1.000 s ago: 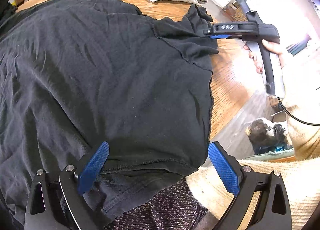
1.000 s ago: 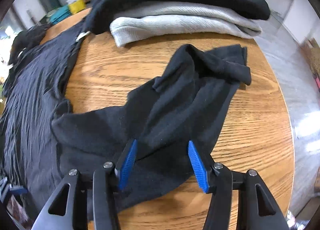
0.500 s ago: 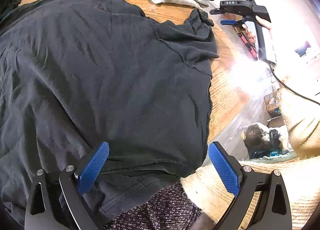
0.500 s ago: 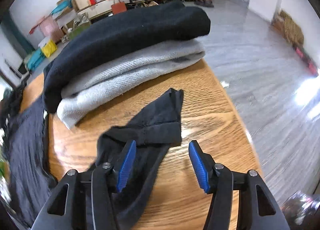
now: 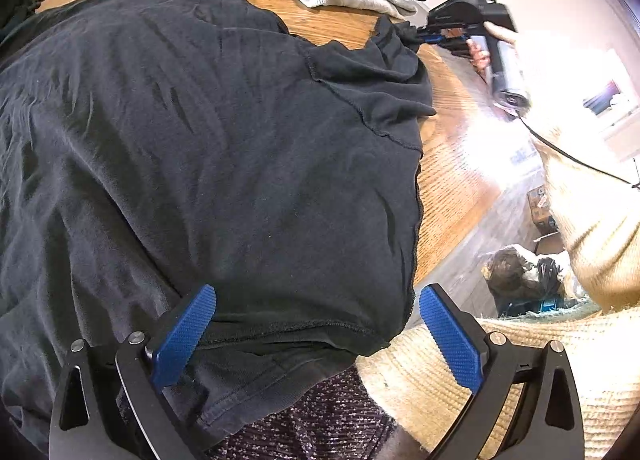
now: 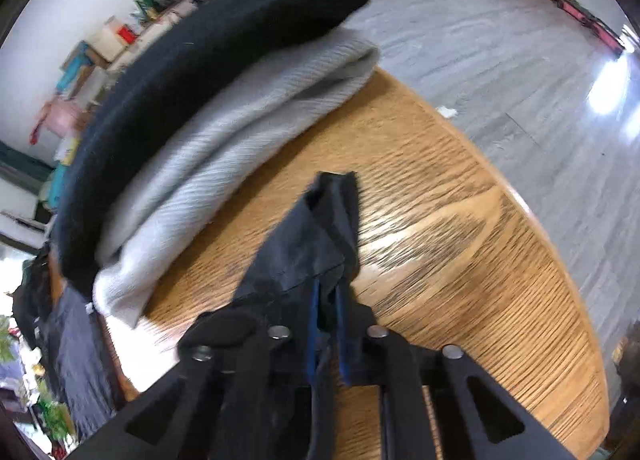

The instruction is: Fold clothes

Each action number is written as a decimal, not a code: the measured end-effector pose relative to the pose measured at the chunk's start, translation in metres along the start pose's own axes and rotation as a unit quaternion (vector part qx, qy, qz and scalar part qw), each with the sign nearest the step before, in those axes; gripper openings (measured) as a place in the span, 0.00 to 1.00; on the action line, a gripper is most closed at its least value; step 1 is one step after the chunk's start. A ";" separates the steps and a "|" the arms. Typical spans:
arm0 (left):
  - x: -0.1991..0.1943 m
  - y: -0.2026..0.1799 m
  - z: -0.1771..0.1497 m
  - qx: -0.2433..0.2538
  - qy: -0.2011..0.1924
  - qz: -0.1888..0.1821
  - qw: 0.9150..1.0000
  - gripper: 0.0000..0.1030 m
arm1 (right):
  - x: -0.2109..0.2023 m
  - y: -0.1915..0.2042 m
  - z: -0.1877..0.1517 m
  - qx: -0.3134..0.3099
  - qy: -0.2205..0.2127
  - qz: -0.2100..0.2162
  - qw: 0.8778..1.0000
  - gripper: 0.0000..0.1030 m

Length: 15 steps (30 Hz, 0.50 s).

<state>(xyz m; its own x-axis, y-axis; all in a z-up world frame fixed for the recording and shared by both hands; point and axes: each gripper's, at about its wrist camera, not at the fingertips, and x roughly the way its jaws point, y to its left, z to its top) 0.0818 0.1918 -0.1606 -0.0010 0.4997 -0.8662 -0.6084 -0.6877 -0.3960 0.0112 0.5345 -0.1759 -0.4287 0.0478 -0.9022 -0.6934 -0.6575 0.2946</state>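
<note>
A black T-shirt lies spread over the round wooden table, its hem hanging off the near edge. My left gripper is open and straddles the hem near the shirt's bottom corner. My right gripper is shut on the shirt's sleeve, whose end sticks out past the blue pads. In the left wrist view the right gripper grips the sleeve tip at the table's far right.
A folded stack lies at the back of the table: a black garment on top of a grey knit one. The table's edge drops to a grey floor on the right. The person's cream sweater is close by.
My right gripper moved along the sleeve to its end and closed on it. My left gripper stayed open at the hem.
</note>
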 end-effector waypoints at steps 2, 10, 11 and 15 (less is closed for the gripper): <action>-0.001 -0.001 -0.001 -0.002 -0.001 0.000 1.000 0.99 | -0.018 0.004 -0.010 0.000 -0.006 0.038 0.999 0.07; -0.012 0.013 0.000 -0.063 -0.017 -0.045 0.997 0.99 | -0.095 0.038 -0.063 -0.058 -0.018 0.167 0.984 0.07; -0.015 0.018 0.001 -0.079 -0.021 -0.060 0.995 0.98 | -0.104 0.042 -0.069 -0.069 -0.015 0.184 0.980 0.07; -0.050 0.027 -0.006 -0.112 -0.091 -0.127 0.981 0.98 | -0.130 0.073 -0.103 -0.116 0.001 0.239 0.964 0.07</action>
<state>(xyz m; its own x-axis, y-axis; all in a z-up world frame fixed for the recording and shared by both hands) 0.0699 0.1453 -0.1297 -0.0261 0.7420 -0.6699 -0.4184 -0.6167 -0.6668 0.0760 0.4027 -0.0695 -0.6665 -0.3039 -0.6807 -0.2677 -0.7546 0.5990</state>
